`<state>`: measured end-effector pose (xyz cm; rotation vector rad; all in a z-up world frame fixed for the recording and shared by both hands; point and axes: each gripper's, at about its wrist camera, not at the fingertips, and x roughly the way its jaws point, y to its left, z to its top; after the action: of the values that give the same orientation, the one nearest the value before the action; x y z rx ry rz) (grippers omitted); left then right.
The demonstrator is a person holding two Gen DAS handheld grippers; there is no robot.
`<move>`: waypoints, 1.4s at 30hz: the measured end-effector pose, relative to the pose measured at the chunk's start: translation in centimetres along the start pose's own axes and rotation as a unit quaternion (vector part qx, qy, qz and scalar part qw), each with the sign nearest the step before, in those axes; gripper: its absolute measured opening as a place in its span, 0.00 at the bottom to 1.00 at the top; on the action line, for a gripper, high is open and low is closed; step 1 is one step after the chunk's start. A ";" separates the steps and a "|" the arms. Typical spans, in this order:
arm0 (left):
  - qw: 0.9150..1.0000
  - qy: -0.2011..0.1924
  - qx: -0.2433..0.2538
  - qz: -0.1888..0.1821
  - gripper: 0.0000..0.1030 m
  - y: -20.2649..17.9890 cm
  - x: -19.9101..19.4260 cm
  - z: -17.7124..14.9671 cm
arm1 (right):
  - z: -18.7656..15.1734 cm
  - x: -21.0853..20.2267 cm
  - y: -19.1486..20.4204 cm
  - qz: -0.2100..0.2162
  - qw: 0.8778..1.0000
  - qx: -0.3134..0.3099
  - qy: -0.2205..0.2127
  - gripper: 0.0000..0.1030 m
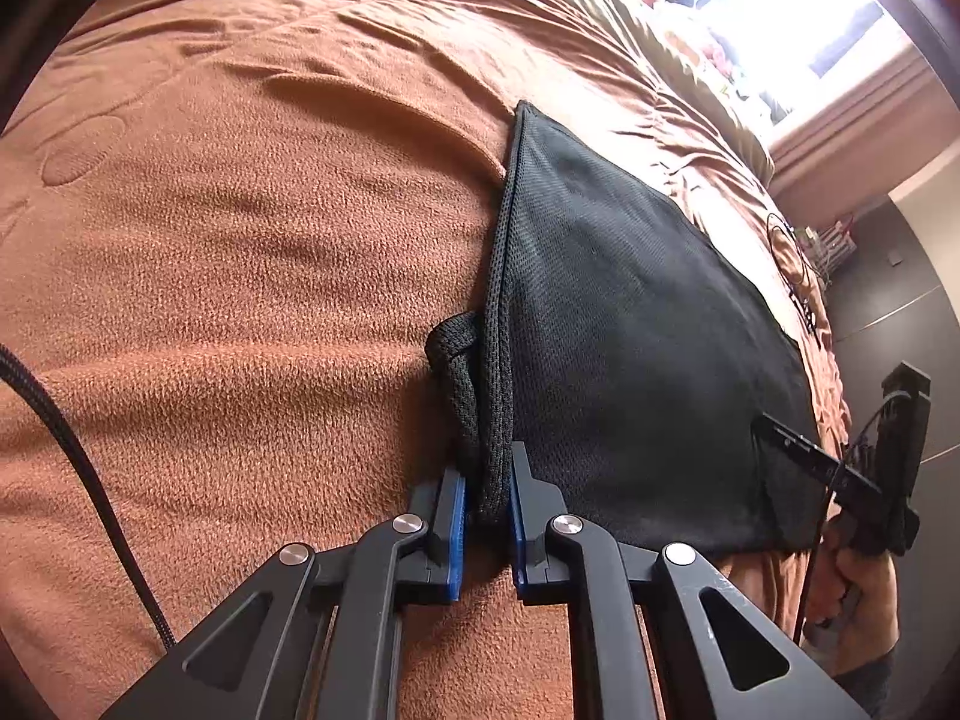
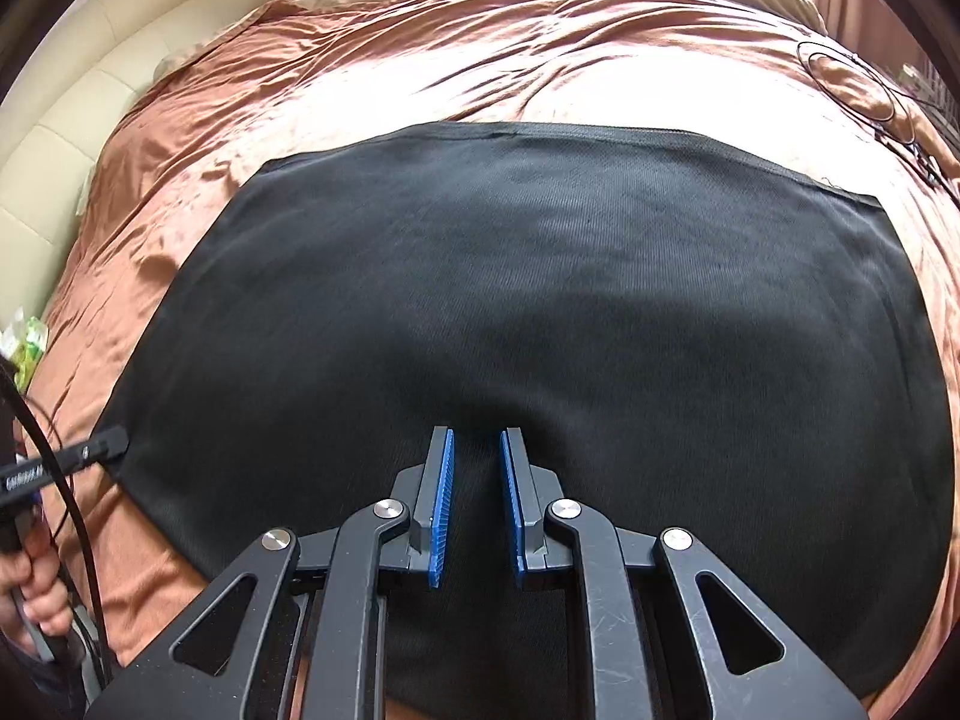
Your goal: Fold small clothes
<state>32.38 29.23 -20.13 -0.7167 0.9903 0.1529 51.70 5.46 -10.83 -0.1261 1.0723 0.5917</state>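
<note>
matt black mesh cloth [image 2: 540,300]

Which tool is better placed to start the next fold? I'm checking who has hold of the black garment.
Left, probably. The left tool is pinching the black garment at its thick edge, ready to carry it over. The right tool sits over the cloth's middle, nothing visibly between its fingers.

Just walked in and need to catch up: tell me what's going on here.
A person with a handheld gripper in each hand is folding a black mesh garment that lies mostly flat on a brown bedspread. The left gripper is pinched on the bunched hem and drawstring at one edge of the garment. The right gripper sits over the middle of the cloth, its jaws a little apart with fabric between them; whether it grips is unclear. No fold is visible yet.
</note>
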 end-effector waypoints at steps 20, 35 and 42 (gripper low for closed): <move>0.999 -0.016 -0.042 0.002 0.12 0.7 -0.3 -1.0 | 8.6 5.5 -0.1 -0.045 0.999 -0.013 0.019 0.11; 0.998 -0.012 -0.052 -0.018 0.12 2.0 -0.6 -1.4 | 12.9 9.4 -0.2 -0.066 0.998 -0.004 0.014 0.11; 0.999 -0.010 -0.047 -0.017 0.12 1.8 -0.3 -1.2 | 15.2 10.3 -0.8 -0.064 0.998 0.013 0.017 0.10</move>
<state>30.55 29.93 -21.20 -0.8170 0.9565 0.1765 67.59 14.54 -12.37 -0.1823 1.0954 0.4611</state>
